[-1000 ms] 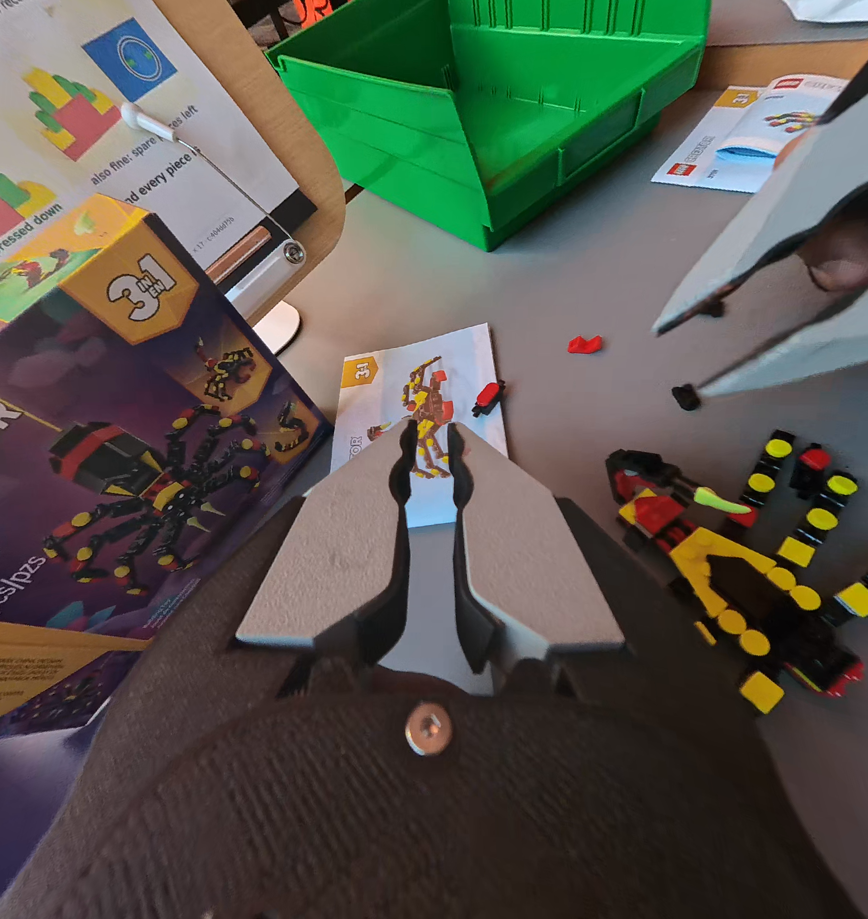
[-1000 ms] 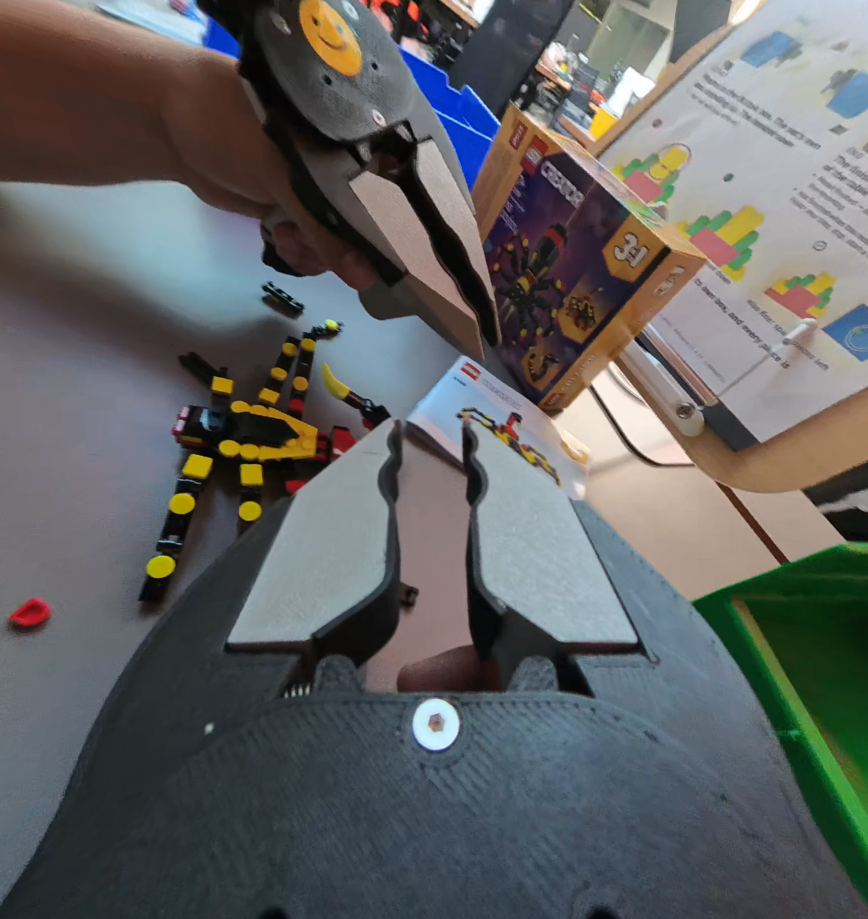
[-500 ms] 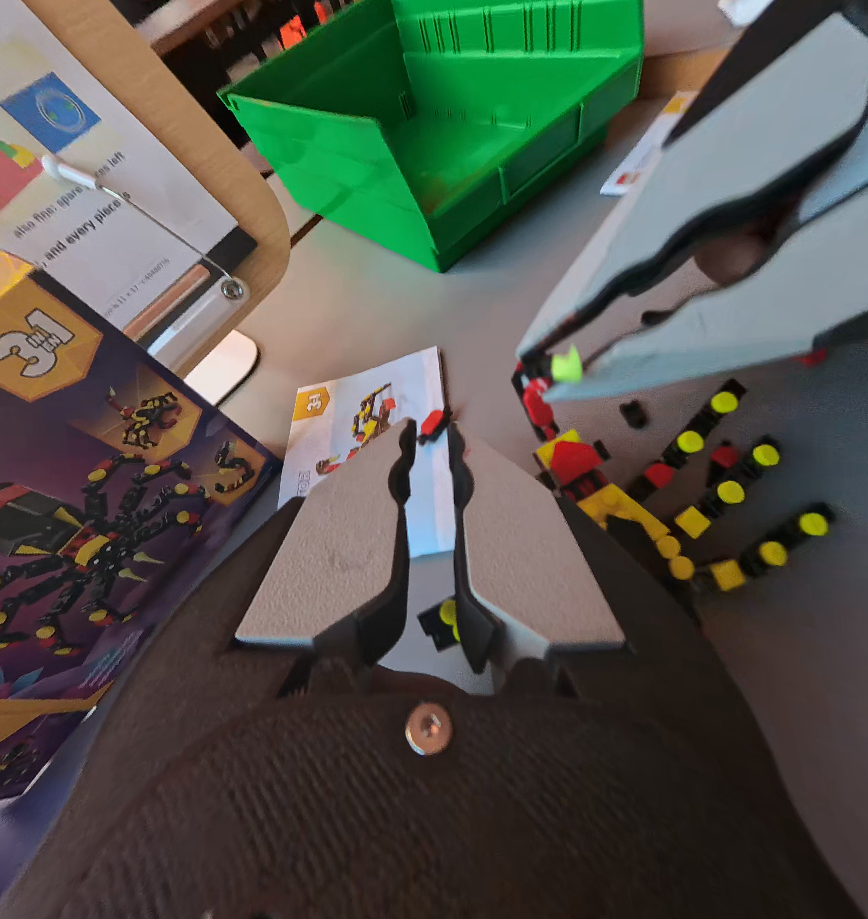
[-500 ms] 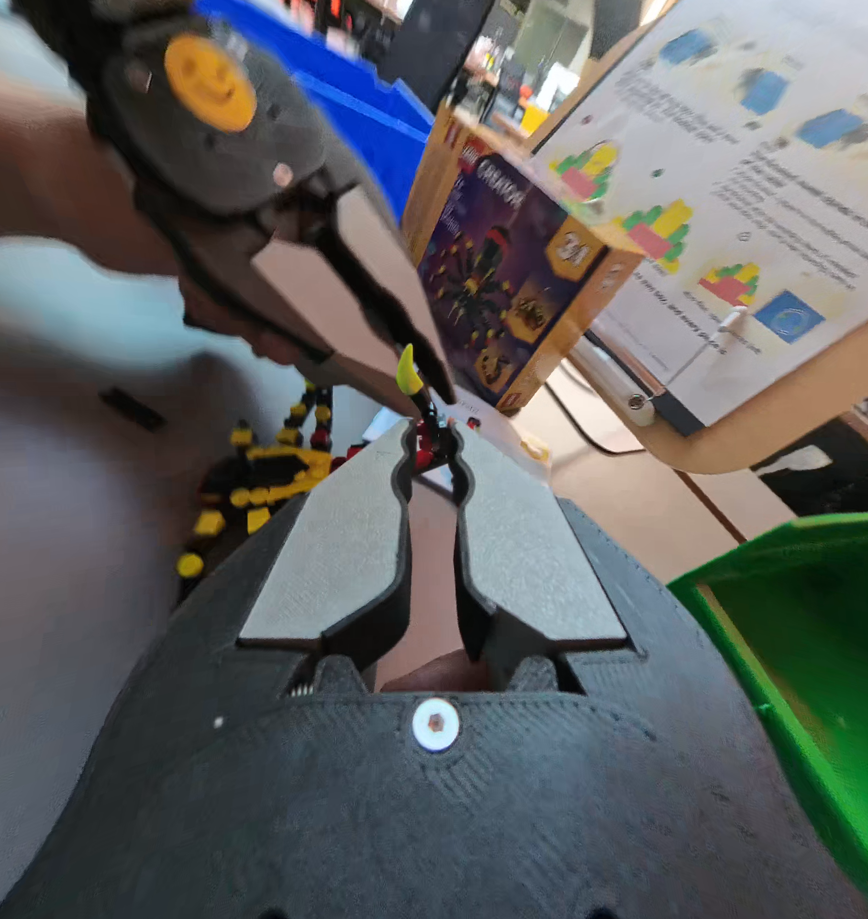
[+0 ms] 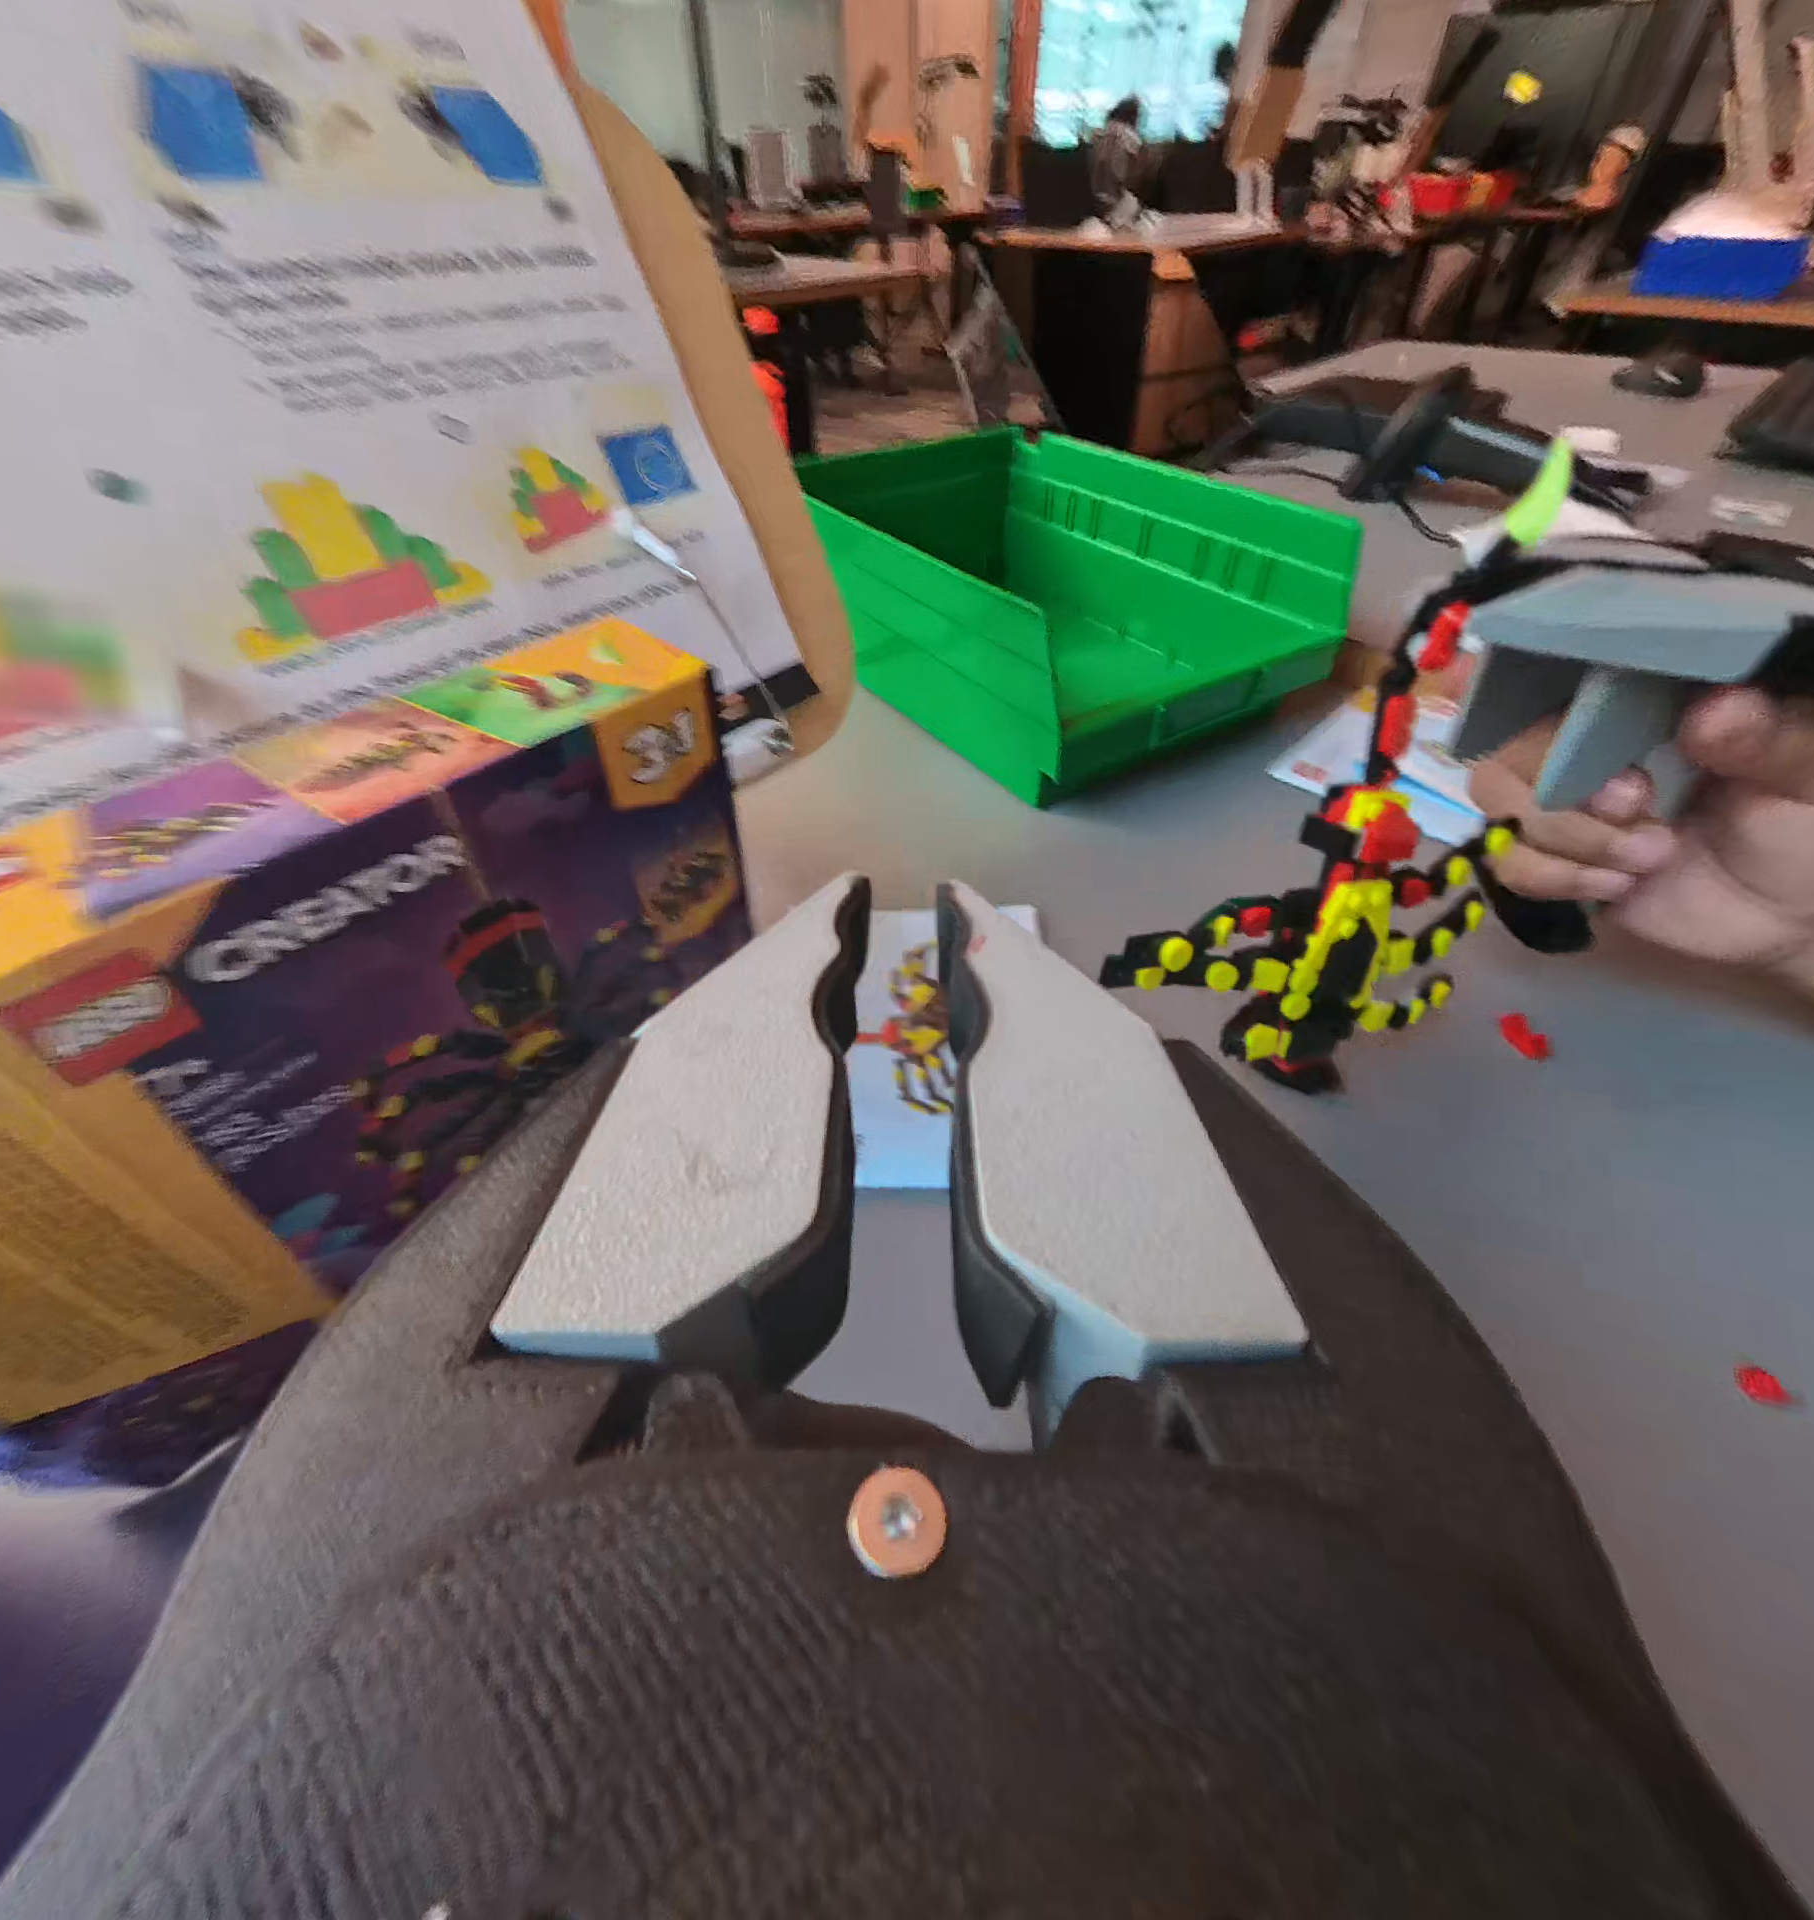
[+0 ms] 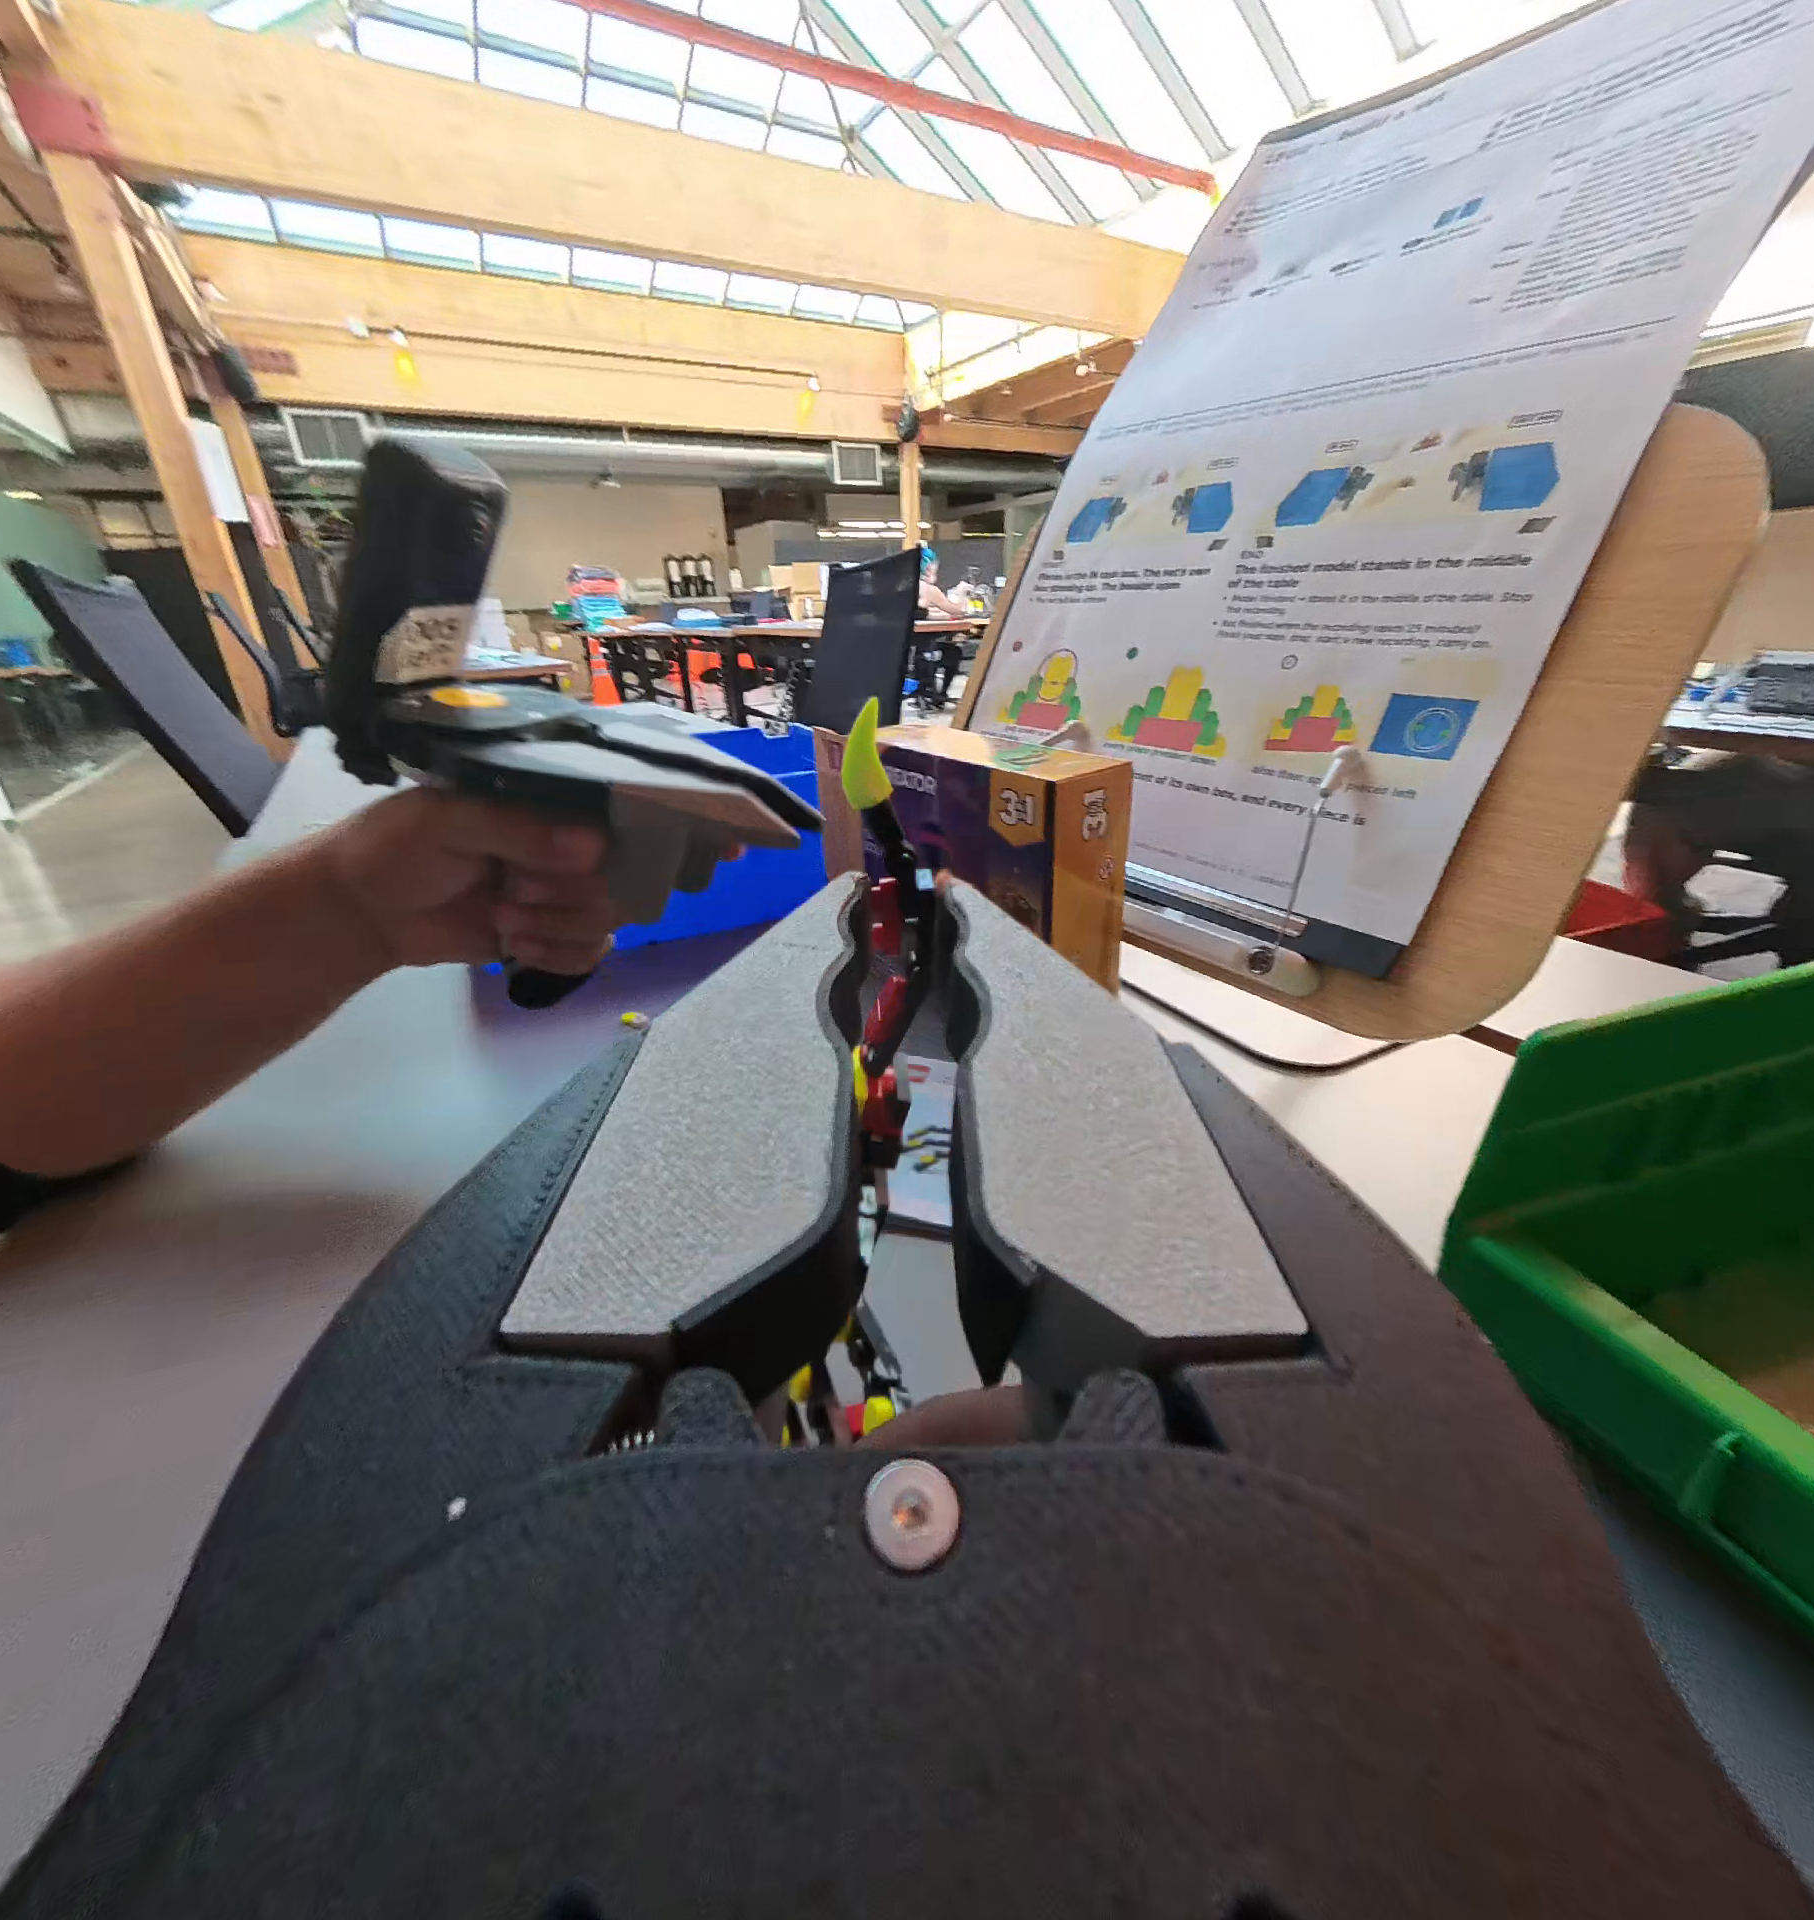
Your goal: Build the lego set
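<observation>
Right gripper (image 6: pixel 901 894) jaws pinch the black, red and yellow brick scorpion model's (image 5: pixel 1329 935) tail, lifted; left gripper (image 5: pixel 901 899) jaws slightly apart, empty.

Green bin (image 5: pixel 1090 613) open and tilted on the grey table (image 5: pixel 1505 1195), far side. Purple-and-orange set box (image 5: pixel 311 987) stands at the left, wooden document stand (image 6: pixel 1568 790) with a printed instruction sheet (image 6: pixel 1402 416) right behind it. Booklet (image 5: pixel 903 1039) lies flat near the box, a second booklet (image 5: pixel 1339 758) lies beside the bin. Two loose red bits (image 5: pixel 1524 1036) on the table to the right. Blue bin (image 6: pixel 747 821) behind the box. Background: desks, black chairs (image 6: pixel 861 634), timber beams, skylights.
</observation>
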Motion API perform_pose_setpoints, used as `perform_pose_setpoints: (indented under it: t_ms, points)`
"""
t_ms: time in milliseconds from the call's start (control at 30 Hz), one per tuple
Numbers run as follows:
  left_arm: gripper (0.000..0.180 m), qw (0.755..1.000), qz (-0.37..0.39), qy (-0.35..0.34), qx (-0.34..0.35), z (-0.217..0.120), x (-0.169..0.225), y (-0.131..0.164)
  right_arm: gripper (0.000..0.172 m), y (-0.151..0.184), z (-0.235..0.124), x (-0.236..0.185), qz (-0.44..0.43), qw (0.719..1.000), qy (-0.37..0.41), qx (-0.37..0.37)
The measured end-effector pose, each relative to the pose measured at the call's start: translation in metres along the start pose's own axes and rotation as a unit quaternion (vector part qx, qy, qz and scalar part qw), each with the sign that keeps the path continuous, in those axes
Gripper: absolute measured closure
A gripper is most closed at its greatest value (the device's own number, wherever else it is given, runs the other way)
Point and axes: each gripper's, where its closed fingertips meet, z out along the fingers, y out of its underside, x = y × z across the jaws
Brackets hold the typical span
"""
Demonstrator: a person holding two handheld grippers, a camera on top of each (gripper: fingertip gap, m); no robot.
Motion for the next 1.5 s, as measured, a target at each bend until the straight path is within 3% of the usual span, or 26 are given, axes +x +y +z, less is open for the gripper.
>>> perform_pose_setpoints:
  t_ms: [233,333,433,733,1067,1167,1500]
  points:
    - [0.155,0.977,-0.001,0.210,-0.027,0.012,0.092,0.018,0.164,0.000,0.004,-0.027,0.044,0.995,-0.084,0.007]
    - [0.152,0.968,-0.007,0.248,-0.032,0.014,0.113,0.022,0.164,0.007,0.009,-0.042,0.045,0.992,-0.117,-0.011]
    - [0.149,0.966,-0.010,0.255,-0.032,0.019,0.123,0.024,0.164,0.017,0.013,-0.057,0.065,0.986,-0.153,-0.031]
    - [0.175,0.962,0.024,0.268,-0.052,0.020,0.134,0.035,0.163,0.023,0.017,-0.064,0.130,0.973,-0.186,-0.038]
    - [0.176,0.959,0.034,0.274,-0.067,0.019,0.137,0.040,0.161,0.022,0.014,-0.066,0.120,0.974,-0.190,-0.041]
    - [0.175,0.958,0.054,0.271,-0.074,0.020,0.140,0.044,0.167,0.022,0.013,-0.066,0.115,0.973,-0.192,-0.049]
    - [0.173,0.964,0.041,0.264,-0.017,0.019,0.138,0.023,0.168,0.018,0.010,-0.055,0.242,0.946,-0.213,-0.038]
